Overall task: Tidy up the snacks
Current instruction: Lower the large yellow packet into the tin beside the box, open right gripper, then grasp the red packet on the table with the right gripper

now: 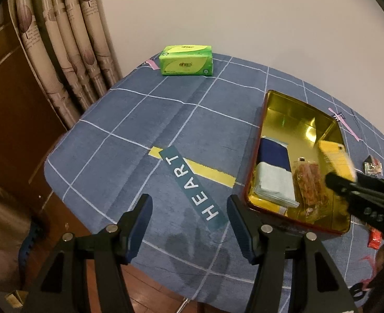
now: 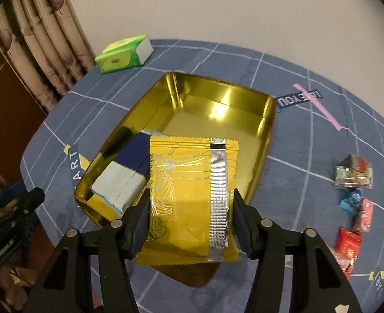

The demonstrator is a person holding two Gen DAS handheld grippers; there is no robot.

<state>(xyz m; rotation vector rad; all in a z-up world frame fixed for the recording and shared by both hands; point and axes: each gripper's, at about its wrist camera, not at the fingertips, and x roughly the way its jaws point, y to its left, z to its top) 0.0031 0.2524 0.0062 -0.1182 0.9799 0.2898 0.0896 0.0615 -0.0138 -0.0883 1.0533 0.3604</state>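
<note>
- Right gripper (image 2: 190, 216) has the yellow snack packet (image 2: 189, 198) clamped between its jaws, pads pressing on the packet's two long sides, and it hangs over the near end of the gold tin (image 2: 266, 130).
- From the left wrist view the same packet (image 1: 335, 159) shows blurred above the tin (image 1: 254, 156), so it looks to be on the move.
- Left gripper (image 1: 189, 224) is empty, jaws about half apart, over bare blue checked cloth on the tabletop (image 1: 129, 120) just beside the tin's left wall.
- Already in the tin: a dark blue and pale blue packet (image 2: 125, 174) at the left, and in the left wrist view a clear bag of brownish snacks (image 1: 309, 185) next to it.
- The yellow packet reads as light, crinkly foil with a silver seam strip: slick, soft-walled, probably brittle contents. A side pinch across the body suits it; squeezing harder risks crushing.
- The tin's far half is free and seems the natural spot for it.
- More small wrapped snacks (image 2: 354, 177) wait on the cloth to the right, well apart from the tin.
- A green tissue pack (image 2: 124, 54) sits at the far edge, uninvolved.
</note>
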